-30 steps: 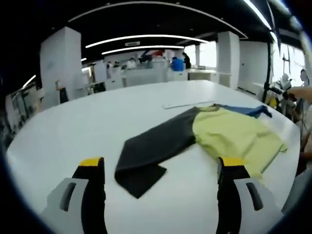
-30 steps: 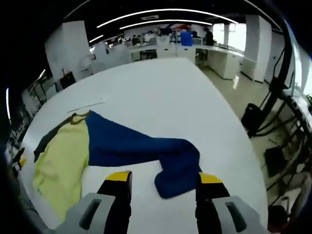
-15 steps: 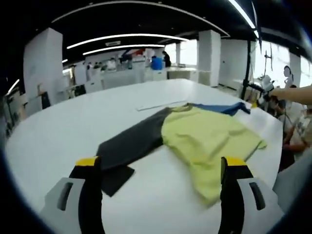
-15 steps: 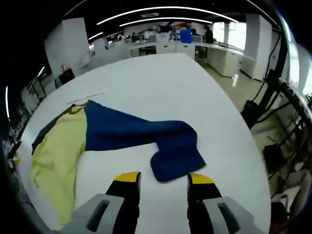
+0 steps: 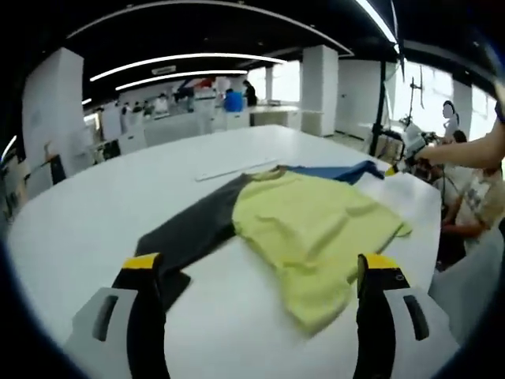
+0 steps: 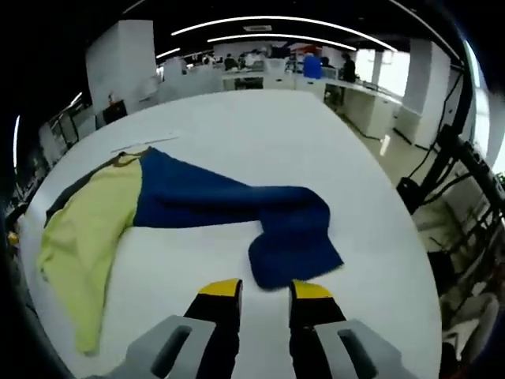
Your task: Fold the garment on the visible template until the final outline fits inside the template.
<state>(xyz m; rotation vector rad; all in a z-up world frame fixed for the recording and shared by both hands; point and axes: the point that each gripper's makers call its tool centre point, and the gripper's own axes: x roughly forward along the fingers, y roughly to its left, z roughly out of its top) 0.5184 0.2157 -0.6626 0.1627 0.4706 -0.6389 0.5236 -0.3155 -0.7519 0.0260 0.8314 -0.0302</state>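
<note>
One bench [image 5: 95, 205]: white, carrying everything.
One garment [image 5: 316, 225]: spread flat on the bench; yellow body, one dark grey sleeve [image 5: 189, 233] clearest in the left gripper view, one blue sleeve [image 6: 260, 217] laid out full-length in the right.
Left hand-held gripper [image 5: 258, 272]: jaws spread wide, pinching nothing.
Right hand-held gripper [image 6: 264, 290]: jaws nearly together, nothing between, just short of the blue cuff.

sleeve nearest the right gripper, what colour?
Dark blue sleeve, against the garment's yellow body; clearest in the right gripper view.
</note>
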